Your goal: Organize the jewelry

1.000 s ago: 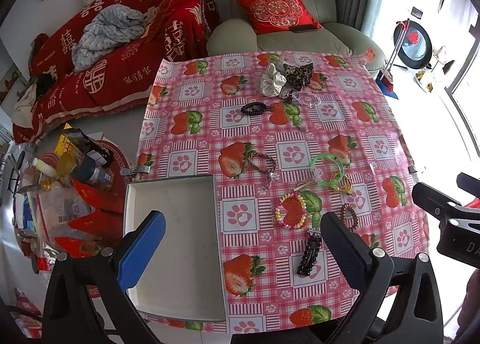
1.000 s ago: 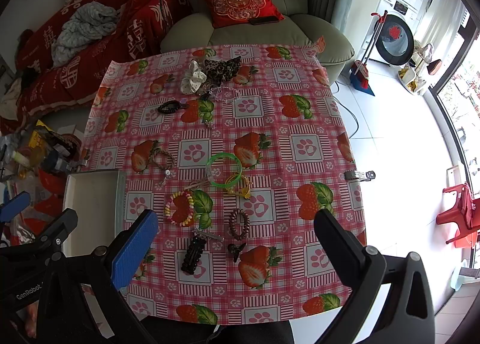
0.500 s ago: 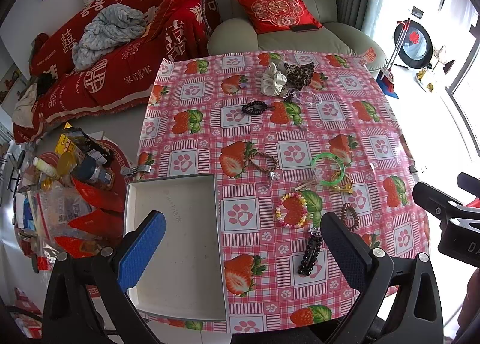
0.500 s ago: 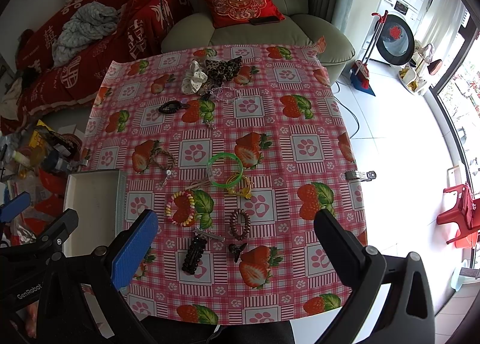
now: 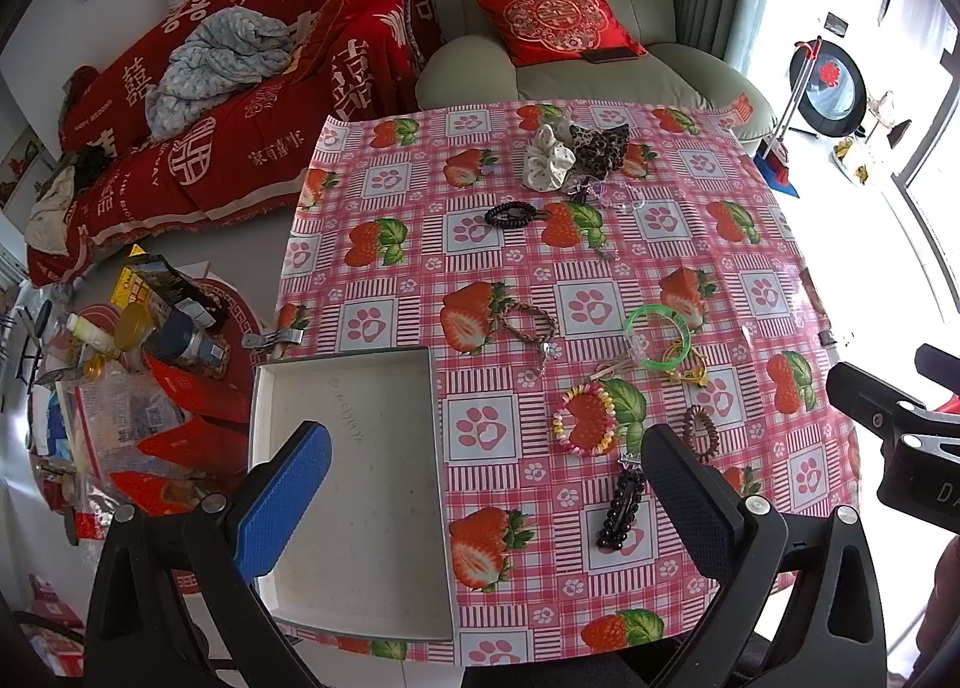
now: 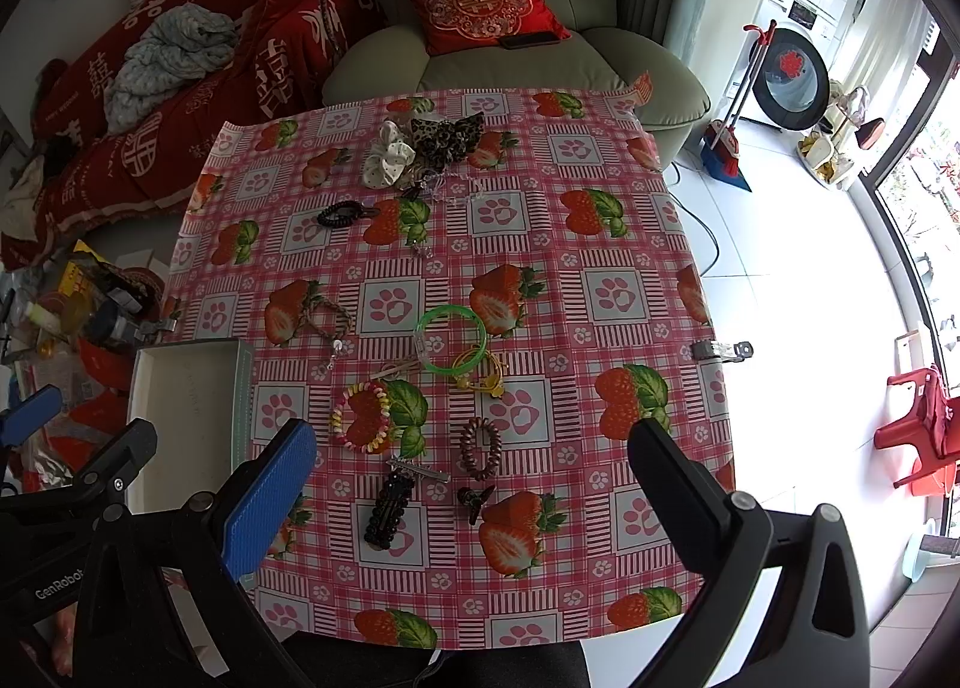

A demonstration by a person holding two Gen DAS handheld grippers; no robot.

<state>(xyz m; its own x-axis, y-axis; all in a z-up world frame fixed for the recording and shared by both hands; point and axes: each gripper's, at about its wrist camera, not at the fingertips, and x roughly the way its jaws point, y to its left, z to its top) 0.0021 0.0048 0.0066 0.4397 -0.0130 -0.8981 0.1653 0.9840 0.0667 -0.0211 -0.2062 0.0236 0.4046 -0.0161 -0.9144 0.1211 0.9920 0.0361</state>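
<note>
A white tray (image 5: 384,616) lies empty at the table's near left corner. Jewelry is scattered on the strawberry tablecloth: a colourful bead bracelet (image 5: 585,419), a green bangle (image 5: 657,337), a brown coil tie (image 5: 702,433), a black beaded clip (image 5: 621,511), a braided bracelet (image 5: 528,323) and a black hair tie (image 5: 509,215). My left gripper (image 5: 486,499) hovers open above the tray's right edge. My right gripper (image 6: 474,499) is open above the black clip (image 6: 389,511) and a small claw clip (image 6: 474,499). Neither holds anything.
A white scrunchie (image 5: 545,165) and a leopard scrunchie (image 5: 597,147) sit at the table's far side. Beyond are a green armchair (image 5: 576,27) and a red sofa (image 5: 240,87). A cluttered stool (image 5: 150,340) stands left of the table.
</note>
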